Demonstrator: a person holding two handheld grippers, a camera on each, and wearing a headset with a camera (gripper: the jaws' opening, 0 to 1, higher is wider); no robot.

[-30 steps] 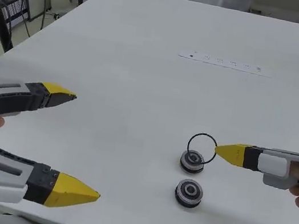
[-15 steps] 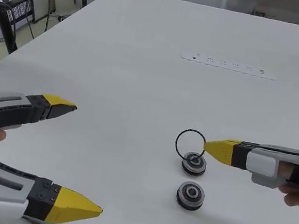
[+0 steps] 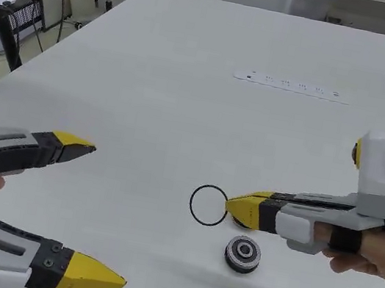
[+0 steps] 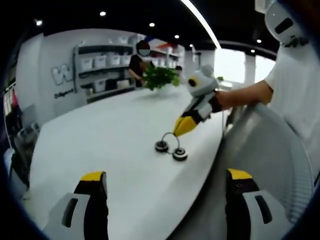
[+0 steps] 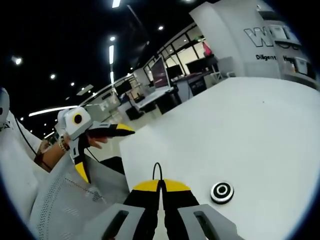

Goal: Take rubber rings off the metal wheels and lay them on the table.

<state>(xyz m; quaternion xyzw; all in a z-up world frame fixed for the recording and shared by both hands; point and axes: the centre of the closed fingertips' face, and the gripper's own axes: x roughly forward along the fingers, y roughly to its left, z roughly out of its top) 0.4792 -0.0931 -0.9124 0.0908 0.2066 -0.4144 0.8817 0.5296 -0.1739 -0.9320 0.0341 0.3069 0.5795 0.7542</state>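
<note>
a: where's the thin black rubber ring [image 3: 208, 205]?
b: it's pinched at one edge by the right gripper [image 3: 230, 206], whose yellow tips are pressed together on it. the loop sticks out past the tips, clear of the small black-and-silver metal wheels [image 4: 180, 155]. i can't tell if it touches the white table [image 3: 185, 98].
a: and the left gripper [image 3: 95, 210]?
b: its jaws are wide apart and hold nothing, well off to the side.
a: how will the ring handle?
b: i'd judge it very light and floppy, and thin enough to twist or spring from the tips. a pinch on one spot of the band seems enough.
a: the wheels?
b: they're likely stiff, heavy for their size and apt to roll. the nearer wheel [image 3: 243, 252] sits just beside the right tips. for another ring, i'd hook the band at the rim while the other gripper steadies the wheel.
</note>
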